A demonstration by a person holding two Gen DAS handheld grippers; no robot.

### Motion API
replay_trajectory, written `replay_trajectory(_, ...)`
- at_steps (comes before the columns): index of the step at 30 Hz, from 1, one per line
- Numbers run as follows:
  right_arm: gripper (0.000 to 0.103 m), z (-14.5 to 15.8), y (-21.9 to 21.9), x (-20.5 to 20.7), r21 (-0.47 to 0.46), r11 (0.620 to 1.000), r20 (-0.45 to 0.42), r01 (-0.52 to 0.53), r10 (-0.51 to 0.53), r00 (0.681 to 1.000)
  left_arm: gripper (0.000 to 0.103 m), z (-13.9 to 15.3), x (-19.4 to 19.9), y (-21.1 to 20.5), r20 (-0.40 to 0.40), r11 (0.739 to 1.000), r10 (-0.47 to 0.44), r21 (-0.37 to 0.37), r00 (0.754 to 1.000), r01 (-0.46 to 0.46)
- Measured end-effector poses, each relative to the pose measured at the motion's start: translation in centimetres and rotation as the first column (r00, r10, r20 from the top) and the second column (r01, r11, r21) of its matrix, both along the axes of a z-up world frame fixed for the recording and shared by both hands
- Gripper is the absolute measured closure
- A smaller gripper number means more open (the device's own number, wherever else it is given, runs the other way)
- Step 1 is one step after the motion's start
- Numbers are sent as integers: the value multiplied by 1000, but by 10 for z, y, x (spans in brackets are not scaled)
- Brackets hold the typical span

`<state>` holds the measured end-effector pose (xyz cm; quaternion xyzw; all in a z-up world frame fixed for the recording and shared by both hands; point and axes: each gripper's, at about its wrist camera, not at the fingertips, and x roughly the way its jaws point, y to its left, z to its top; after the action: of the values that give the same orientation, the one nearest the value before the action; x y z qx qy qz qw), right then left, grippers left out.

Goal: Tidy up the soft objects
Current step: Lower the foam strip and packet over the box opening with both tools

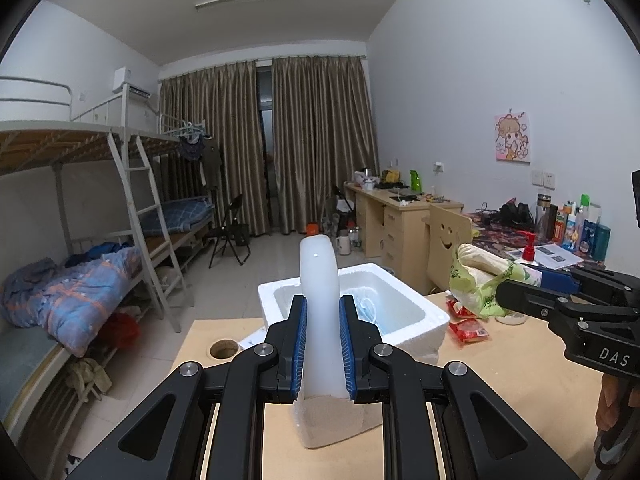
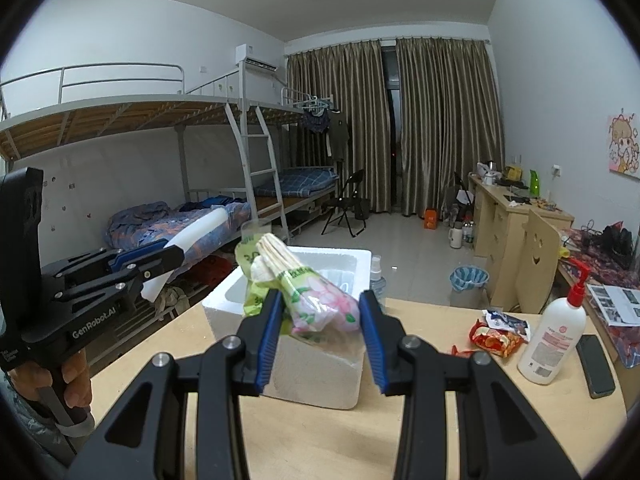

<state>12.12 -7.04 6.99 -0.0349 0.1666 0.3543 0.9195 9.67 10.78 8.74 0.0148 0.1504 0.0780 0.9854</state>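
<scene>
Only the right wrist view shows one white pump bottle point(image 2: 552, 340) at three o'clock. Two grippers: left gripper point(image 1: 323, 344) clamps a white foam strip point(image 1: 320, 292); right gripper point(image 2: 320, 336) grips a green-pink plastic packet point(image 2: 316, 304).

White foam strip point(image 1: 319, 300), pink-flowered packet point(image 2: 320, 308)

A dorm room: metal bunk beds point(image 2: 160, 128) at left, drawn curtains point(image 2: 392, 128) in the middle, desks point(image 2: 516, 208) along the right wall.
</scene>
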Motion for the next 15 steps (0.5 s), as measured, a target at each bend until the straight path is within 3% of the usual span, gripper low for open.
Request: replay_trajectory(15, 59, 6, 15, 19, -12, 1000, -11, -5, 4, 1000, 86, 6, 36, 10, -13, 999, -27, -27, 1000, 27)
